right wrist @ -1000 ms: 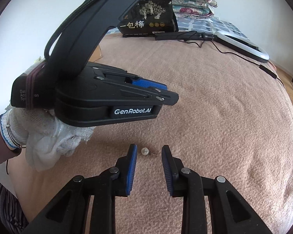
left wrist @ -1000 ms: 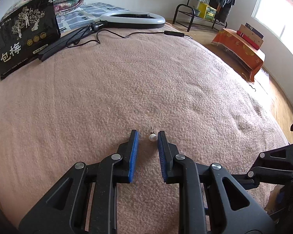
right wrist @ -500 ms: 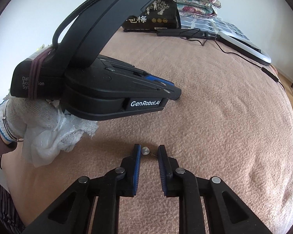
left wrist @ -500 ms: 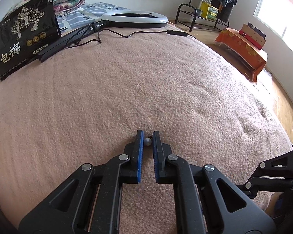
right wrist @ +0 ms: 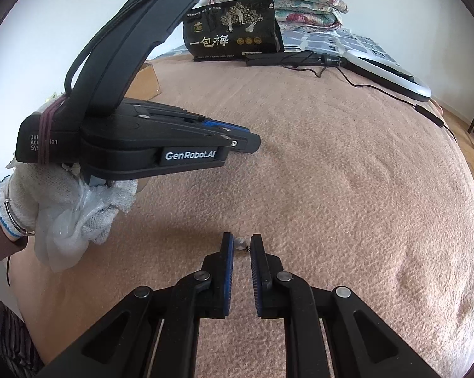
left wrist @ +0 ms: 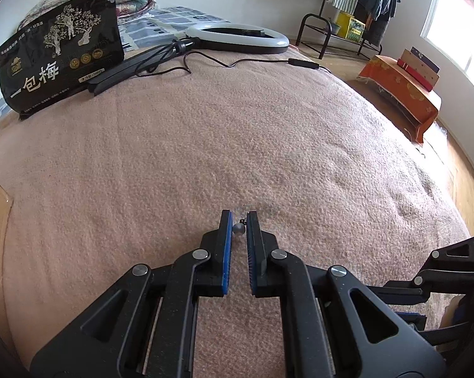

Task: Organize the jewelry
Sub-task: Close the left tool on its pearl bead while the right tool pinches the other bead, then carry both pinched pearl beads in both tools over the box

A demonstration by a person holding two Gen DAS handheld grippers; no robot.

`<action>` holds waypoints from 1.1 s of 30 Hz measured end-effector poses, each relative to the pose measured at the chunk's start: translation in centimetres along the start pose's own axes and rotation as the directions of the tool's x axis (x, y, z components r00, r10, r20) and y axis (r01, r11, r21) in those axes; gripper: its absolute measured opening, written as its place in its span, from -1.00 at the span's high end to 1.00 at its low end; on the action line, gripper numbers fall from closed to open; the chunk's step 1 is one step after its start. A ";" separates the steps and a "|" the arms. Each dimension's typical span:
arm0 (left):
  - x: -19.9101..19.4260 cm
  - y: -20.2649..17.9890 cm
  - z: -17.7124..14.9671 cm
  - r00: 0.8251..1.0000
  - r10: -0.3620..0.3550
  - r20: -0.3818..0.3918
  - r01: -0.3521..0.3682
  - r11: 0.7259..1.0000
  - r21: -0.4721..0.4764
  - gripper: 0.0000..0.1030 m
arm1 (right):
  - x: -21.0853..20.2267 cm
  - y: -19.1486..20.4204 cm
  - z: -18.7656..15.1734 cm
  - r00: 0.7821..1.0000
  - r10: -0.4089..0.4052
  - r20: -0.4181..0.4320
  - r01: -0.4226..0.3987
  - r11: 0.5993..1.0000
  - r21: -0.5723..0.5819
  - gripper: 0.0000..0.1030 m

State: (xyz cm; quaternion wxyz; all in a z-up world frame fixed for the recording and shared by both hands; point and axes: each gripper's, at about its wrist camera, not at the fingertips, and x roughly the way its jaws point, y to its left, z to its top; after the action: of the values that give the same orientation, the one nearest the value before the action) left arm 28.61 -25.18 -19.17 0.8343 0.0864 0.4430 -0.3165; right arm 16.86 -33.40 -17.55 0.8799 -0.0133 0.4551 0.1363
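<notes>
Since a second ago both of our tongs have narrowed from a wide gap onto the studs lying between their pads; neither hand has travelled much.

Nearest in the left wrist view, our left gripper (left wrist: 239,219) has drawn in to a narrow slot and pinches a pearl stud (left wrist: 238,228) between its blue pads (left wrist: 227,230), the small dark post poking out toward the right pad. The stud sits just over the blanket (left wrist: 205,145); whether it rests on the pile we cannot tell.

In the right wrist view, our right gripper (right wrist: 239,242) is closing, with a second stud (right wrist: 239,243) between its pads, touching the left pad while its post reaches to the right one. That stud sits at the blanket's surface. To the left of it our gloved left hand (right wrist: 63,208) carries the other gripper body above the blanket.

Farther off, at the blanket's far edge, stand a black bag (left wrist: 60,63) and a ring light (left wrist: 237,36) with its cord. Behind them lie folded quilts (right wrist: 278,0).

We count two grippers, two studs, one bag, one ring light.
</notes>
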 end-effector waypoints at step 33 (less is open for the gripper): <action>-10.5 4.3 -2.0 0.987 0.104 0.126 -0.097 0.994 -0.057 0.87 | -4.7 0.3 2.9 0.995 -0.046 0.091 0.042 0.998 0.042 0.88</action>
State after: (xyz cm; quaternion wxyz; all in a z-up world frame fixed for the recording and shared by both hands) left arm 25.56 -16.18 -12.66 0.8779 0.0671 0.3913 -0.2677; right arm 16.55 -33.74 -12.06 0.9028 0.0003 0.4162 0.1082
